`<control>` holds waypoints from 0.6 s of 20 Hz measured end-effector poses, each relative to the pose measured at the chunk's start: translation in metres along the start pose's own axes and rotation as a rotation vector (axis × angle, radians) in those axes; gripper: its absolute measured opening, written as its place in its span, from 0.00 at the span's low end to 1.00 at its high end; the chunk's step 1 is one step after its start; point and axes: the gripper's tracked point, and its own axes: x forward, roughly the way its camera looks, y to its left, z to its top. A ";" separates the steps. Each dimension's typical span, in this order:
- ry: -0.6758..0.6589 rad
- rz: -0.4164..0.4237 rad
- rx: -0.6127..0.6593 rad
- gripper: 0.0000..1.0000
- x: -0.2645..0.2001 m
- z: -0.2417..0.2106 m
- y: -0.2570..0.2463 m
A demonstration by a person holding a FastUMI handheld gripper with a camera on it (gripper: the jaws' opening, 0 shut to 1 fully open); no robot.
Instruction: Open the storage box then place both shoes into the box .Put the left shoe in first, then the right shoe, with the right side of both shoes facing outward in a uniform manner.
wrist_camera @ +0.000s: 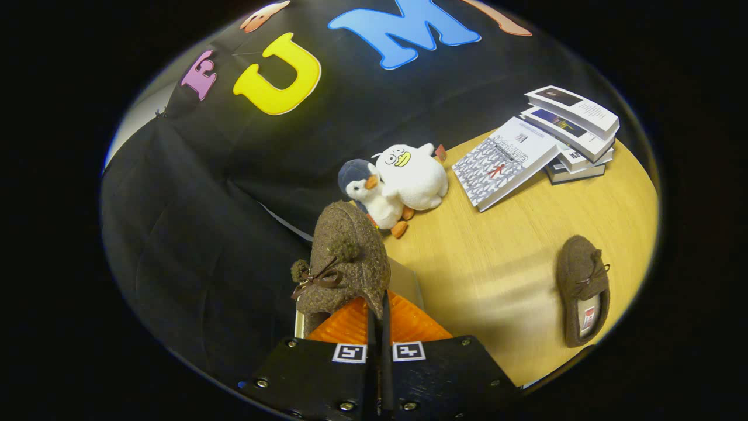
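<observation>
1. The jaws of the gripper (378, 316) are clenched close together on the heel edge of a brown slipper (345, 263), which hangs lifted, toe pointing away, its bow and pom-poms showing on top.
2. Just under the held slipper sits a pale, open-topped edge that may be the storage box (403, 283); I cannot tell its shape or how far it is opened.
3. The held slipper is at the left border of the round wooden surface (497, 275), where the wood meets the black cloth wall.
4. A second brown slipper (582, 290) lies flat on the surface well off to the right, near the rim, with its opening facing the gripper.
5. Between the two slippers the wood is bare, a wide open stretch.
6. Beyond the held slipper, two plush toys sit touching: a grey-capped penguin (368, 196) and a white duck (412, 175).
7. Further right are books (570, 131): one lies flat, leaning on a stack of about three, close to the far edge.
</observation>
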 end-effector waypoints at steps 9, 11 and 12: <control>0.045 0.030 -0.032 0.02 0.054 -0.044 0.056; 0.054 0.020 -0.039 0.02 0.067 -0.053 0.060; 0.061 0.015 -0.041 0.02 0.073 -0.057 0.061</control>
